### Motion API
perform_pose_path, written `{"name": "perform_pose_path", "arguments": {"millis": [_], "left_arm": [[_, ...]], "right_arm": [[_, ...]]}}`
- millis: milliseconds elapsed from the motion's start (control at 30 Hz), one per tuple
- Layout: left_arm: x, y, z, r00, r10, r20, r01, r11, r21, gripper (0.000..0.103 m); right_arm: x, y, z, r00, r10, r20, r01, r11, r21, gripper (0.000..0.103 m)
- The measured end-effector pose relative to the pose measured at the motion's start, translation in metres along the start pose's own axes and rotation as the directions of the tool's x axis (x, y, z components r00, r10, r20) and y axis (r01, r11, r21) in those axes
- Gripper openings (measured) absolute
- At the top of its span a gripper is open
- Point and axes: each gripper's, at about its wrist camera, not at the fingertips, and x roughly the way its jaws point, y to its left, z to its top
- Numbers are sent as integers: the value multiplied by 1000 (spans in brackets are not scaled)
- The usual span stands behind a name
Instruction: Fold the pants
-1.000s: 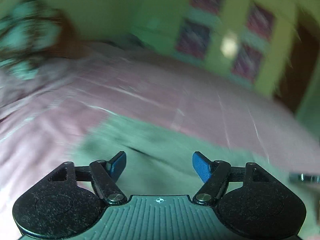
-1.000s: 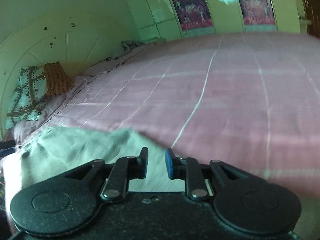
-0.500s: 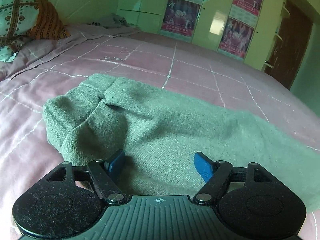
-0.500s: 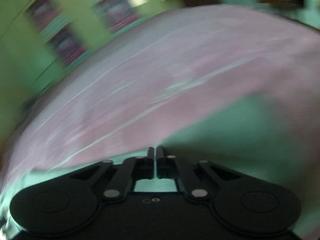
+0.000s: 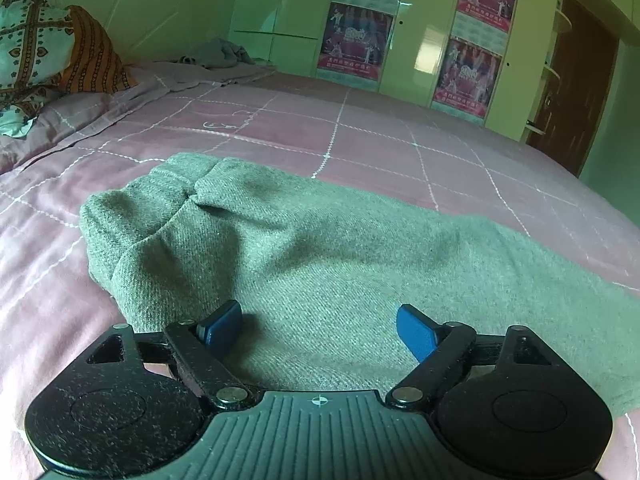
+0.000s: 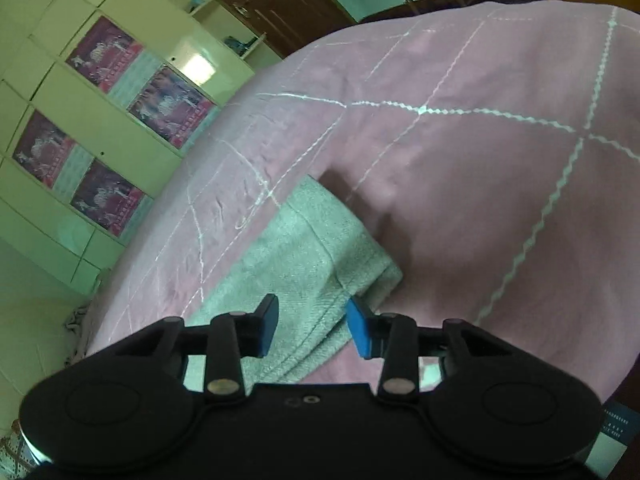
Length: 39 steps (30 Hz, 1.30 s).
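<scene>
Grey-green pants (image 5: 304,252) lie folded lengthwise on a pink quilted bed (image 5: 360,140), waistband end at the far left. My left gripper (image 5: 320,326) is open and empty, low over the near part of the pants. In the right wrist view the leg-hem end of the pants (image 6: 316,256) lies on the bed (image 6: 480,168). My right gripper (image 6: 312,326) is open and empty, its fingers on either side of the hem's near edge, just above the cloth.
Patterned pillows (image 5: 44,60) and a crumpled grey cloth (image 5: 216,54) lie at the head of the bed. A pale wardrobe with posters (image 5: 400,28) and a brown door (image 5: 572,92) stand beyond. The bed edge drops off at the right (image 6: 624,380).
My right gripper swung from the bed's middle to the hem end, went shut, then opened again. My left gripper settled over the pants and stays open.
</scene>
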Motion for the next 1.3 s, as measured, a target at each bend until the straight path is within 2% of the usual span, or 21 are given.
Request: {"name": "perform_pose_path", "arguments": {"millis": [67,167,200,233,367,433,500,533,567,633,700,800,833,867,900,967,1100,1167,1233,1267,1300], "left_arm": [[-1,-1,-1,1000,1,2,-1,1000,-3,84],[-2,-2,-1,1000,2,4,-2,1000,-4,85],[-2,-2,-1,1000,3,4,-3,1000,0,85],[-2,-2,-1,1000,3,3,-3,1000,2,85],[-3,0,-1,1000,-3,5,3,1000,-5,85],[-2,-1,-1,1000,2,1,-2,1000,3,85],[-3,-2,-1,1000,3,2,-3,1000,13,85],[-3,-2,-1,1000,0,4,0,1000,7,85],[-3,-1,-1,1000,-2,7,2,1000,-2,85],[-2,-1,-2,1000,-1,8,1,1000,-5,86],[0,-5,-3,1000,3,4,-3,1000,19,89],[-1,-9,-3,1000,10,1,-10,999,45,90],[-2,-8,-3,1000,8,1,-8,999,42,90],[-2,-7,-3,1000,5,1,-5,999,37,90],[-2,-7,-3,1000,4,1,-4,999,32,90],[-4,-7,-3,1000,8,0,-8,999,34,90],[-2,-9,-4,1000,9,-1,-9,998,55,90],[0,-14,-6,1000,25,-4,-24,995,92,90],[-1,-14,-6,1000,28,-3,-28,994,106,90],[-2,-13,-6,1000,27,-2,-26,994,103,90],[-4,-12,-5,1000,26,-2,-26,995,100,90]], "right_arm": [[9,5,2,997,-63,-43,63,998,-4,30],[17,12,-3,995,-75,-72,72,997,-33,30],[19,13,-4,994,-81,-69,78,996,-41,26],[20,11,-5,995,-86,-58,84,996,-32,4],[-3,20,-9,996,-63,64,66,997,-38,3],[5,15,-13,991,-134,19,134,991,-1,4],[8,3,-14,992,-122,-18,123,988,95,11],[1,3,-15,995,-95,6,94,989,116,21],[-8,5,-17,996,-77,35,72,990,118,38],[-19,6,-22,994,-97,55,89,988,130,64],[-20,4,-27,996,-79,45,73,989,132,65],[-3,2,-23,996,-84,25,80,987,136,57],[1,2,-21,997,-80,24,76,989,127,44],[10,4,-17,997,-83,9,81,991,106,21],[18,7,-14,996,-83,-13,84,993,81,10],[27,17,-7,997,-76,-25,77,997,25,9],[-16,42,1,989,74,126,-61,993,-103,8],[-9,30,0,994,-17,109,29,993,-113,8],[20,3,-3,992,-117,-48,117,993,0,8],[20,-2,-1,995,-94,-43,96,994,52,9],[18,6,0,995,-98,-33,99,995,20,9]]}}
